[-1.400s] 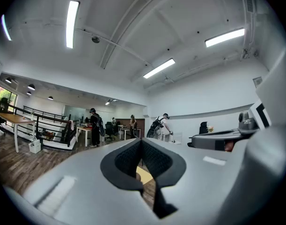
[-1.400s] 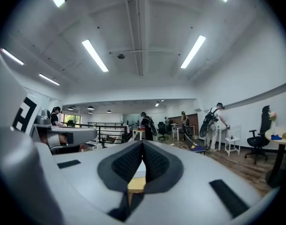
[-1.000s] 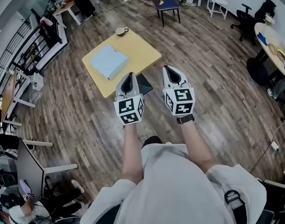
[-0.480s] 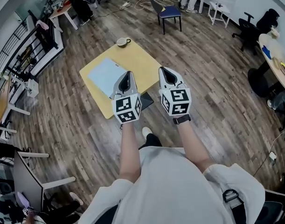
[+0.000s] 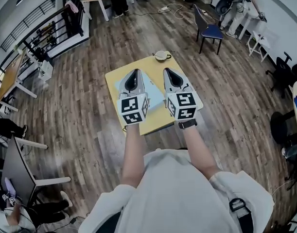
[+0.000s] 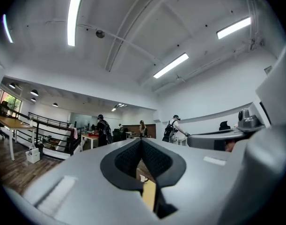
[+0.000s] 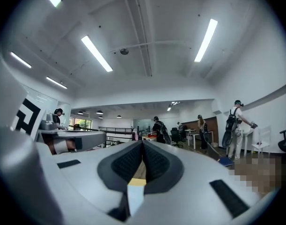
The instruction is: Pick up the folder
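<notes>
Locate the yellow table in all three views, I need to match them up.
Head view: yellow table at centre, just above the middle.
Left gripper view: thin yellow sliver low centre, through the gap under the jaws.
Right gripper view: small yellow patch low centre, through the same kind of gap.
Shared landmark: black railing.

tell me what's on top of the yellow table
A cup at the far edge of the yellow table and a light blue folder mid-table. The left gripper and right gripper cover most of the folder and anything beneath them.
</notes>
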`<state>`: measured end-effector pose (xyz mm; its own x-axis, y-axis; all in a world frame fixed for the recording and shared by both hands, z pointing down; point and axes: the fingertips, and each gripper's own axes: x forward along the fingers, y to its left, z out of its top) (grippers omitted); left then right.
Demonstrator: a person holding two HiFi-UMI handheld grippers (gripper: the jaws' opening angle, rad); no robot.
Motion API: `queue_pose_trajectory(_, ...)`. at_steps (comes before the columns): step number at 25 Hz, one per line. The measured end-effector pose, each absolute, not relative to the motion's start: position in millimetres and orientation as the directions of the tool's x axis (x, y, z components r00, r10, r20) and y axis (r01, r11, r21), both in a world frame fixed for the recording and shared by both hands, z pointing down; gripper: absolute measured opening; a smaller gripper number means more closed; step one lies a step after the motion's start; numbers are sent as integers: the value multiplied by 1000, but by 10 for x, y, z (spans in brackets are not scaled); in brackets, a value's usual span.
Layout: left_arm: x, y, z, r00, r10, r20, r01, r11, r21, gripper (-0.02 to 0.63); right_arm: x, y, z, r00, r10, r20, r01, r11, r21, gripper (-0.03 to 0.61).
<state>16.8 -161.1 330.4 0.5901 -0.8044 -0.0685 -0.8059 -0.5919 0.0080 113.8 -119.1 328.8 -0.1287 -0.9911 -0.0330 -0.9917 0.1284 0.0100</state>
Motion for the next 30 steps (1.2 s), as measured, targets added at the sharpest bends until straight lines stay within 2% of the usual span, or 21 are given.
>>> queue_pose_trajectory(5,-354,-2039,3525,487,-873,-18,-872,-487,54,11,698,-1714,3489,-244,-969,24,-970,245,10,12)
queue_pose_trajectory(17,-1013,-3097,4094,280,-952,128,-958,-267,105,11,216,-3152,3953,-428,-892,147,-903,430,-24,12)
queue_pose_trajectory(23,-1035,-3472,4404,269,-947,176,-960,-250,125,12,214,-3708,4406,-468,-847,251,-880,472,-48,12)
queue_pose_trajectory(30,-1092,-3705,5188,254,-893,371,-964,-199,178,79,319,-3938,5281,-487,-761,429,-865,487,-120,29)
